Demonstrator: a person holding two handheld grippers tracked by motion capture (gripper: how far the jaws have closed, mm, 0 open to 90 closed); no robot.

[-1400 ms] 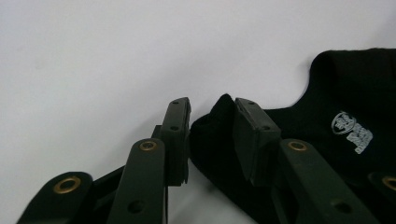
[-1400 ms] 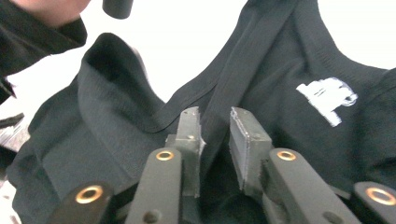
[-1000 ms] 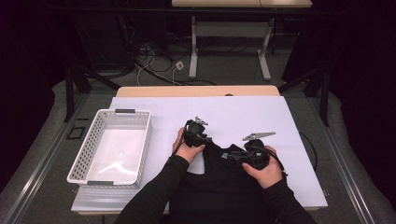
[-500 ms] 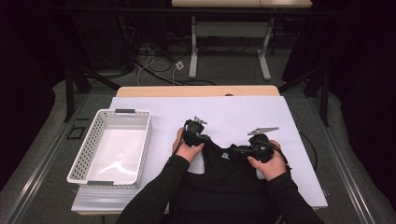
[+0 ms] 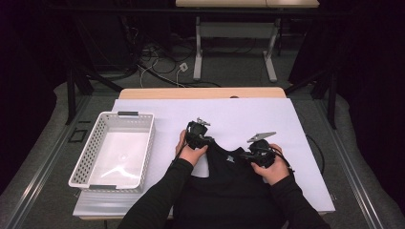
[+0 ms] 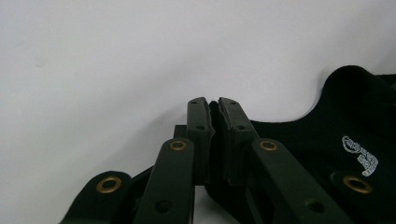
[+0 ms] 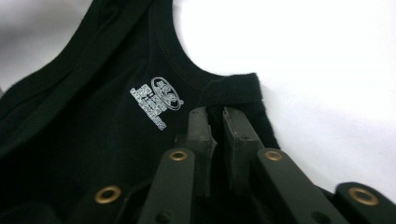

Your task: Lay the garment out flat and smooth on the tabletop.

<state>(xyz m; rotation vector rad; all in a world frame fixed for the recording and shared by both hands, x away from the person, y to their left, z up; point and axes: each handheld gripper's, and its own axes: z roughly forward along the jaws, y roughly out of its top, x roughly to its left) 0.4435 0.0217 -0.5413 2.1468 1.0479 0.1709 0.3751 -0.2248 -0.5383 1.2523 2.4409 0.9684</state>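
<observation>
White paper covers the counter (image 5: 286,119). At 6 o'clock lies a black tank top (image 5: 224,181). Left tongs (image 5: 199,138) pinch one shoulder strap; right tongs (image 5: 248,153) pinch the other strap. At 9 o'clock sits a white basket (image 5: 86,157), well apart from the top.

The left gripper (image 6: 214,105) pinches black garment (image 6: 355,121) fabric on the white table (image 6: 116,60).

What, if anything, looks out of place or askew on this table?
Nothing stands out. The black tank top lies on the white table cover, each shoulder strap pinched by the left gripper and right gripper. The white basket sits upright beside it.
</observation>
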